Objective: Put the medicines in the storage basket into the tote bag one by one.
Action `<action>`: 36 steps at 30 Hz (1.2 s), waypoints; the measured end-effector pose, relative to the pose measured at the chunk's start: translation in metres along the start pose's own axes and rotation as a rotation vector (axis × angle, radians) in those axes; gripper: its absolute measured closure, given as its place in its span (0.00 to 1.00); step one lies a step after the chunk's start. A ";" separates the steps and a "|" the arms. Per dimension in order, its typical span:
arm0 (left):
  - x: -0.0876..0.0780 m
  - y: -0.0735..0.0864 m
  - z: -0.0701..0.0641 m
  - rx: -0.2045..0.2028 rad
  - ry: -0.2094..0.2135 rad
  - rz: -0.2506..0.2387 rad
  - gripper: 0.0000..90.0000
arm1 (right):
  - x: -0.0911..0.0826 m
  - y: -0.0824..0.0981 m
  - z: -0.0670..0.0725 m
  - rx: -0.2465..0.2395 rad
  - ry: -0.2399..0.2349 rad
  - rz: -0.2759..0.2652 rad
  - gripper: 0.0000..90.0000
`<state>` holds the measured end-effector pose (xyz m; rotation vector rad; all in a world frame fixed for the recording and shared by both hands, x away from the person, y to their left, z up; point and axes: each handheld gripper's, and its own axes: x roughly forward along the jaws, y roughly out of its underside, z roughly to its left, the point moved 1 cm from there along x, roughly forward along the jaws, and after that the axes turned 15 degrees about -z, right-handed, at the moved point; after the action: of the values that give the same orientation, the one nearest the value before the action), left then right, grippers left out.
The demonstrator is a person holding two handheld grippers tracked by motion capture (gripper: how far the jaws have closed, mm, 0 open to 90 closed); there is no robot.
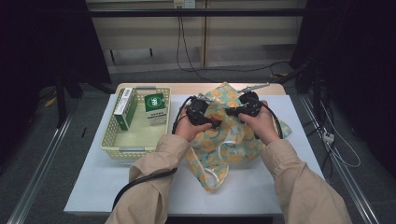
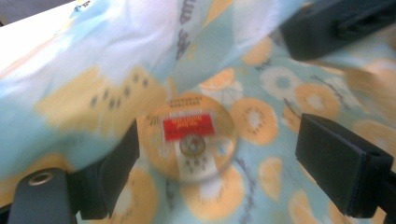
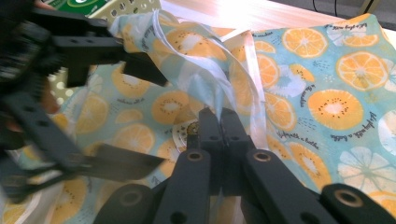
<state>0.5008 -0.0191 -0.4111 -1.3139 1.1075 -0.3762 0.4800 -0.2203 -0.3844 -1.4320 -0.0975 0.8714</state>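
Your 2 grippers meet over the fruit-print cloth bag (image 1: pixel 224 140), which lies crumpled on the table (image 1: pixel 261 186) from near its far edge to near its front edge, right of the middle. Your right gripper (image 3: pixel 219 126) has its jaws pressed together on a fold of the bag's fabric, just beside the white drawstring ribbon (image 3: pixel 254 79). Your left gripper (image 2: pixel 215 154) stands with its jaws wide apart and nothing pinched; the bag's cloth lies between and beneath them, with a round printed label (image 2: pixel 189 135) showing there, blurred. In the high view your hands sit close together, the left (image 1: pixel 194 123) touching the bag's left side. Toward the table's left edge stands the yellow perforated basket (image 1: pixel 116 144), holding 2 green-and-white boxes (image 1: pixel 155 108).
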 end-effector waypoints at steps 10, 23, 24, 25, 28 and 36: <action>-0.057 -0.013 -0.001 0.037 0.024 0.013 0.10 | -0.003 0.004 0.008 0.000 -0.006 0.008 1.00; -0.112 -0.015 0.034 0.044 -0.046 -0.009 0.10 | -0.012 0.009 0.010 -0.001 -0.010 0.001 1.00; -0.117 -0.015 0.040 0.041 -0.061 -0.014 0.10 | -0.012 0.009 0.011 0.000 -0.012 0.000 1.00; -0.120 -0.014 0.045 0.030 -0.072 -0.016 0.10 | -0.012 0.009 0.011 -0.001 -0.015 0.000 1.00; -0.130 -0.012 0.058 0.017 -0.106 -0.024 0.09 | -0.012 0.009 0.012 -0.001 -0.018 0.001 1.00; -0.141 -0.005 0.090 -0.003 -0.185 -0.022 0.09 | -0.011 0.009 0.011 0.000 -0.018 0.001 1.00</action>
<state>0.5080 0.1398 -0.3579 -1.3360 0.9402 -0.2633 0.4618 -0.2184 -0.3859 -1.4245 -0.1107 0.8855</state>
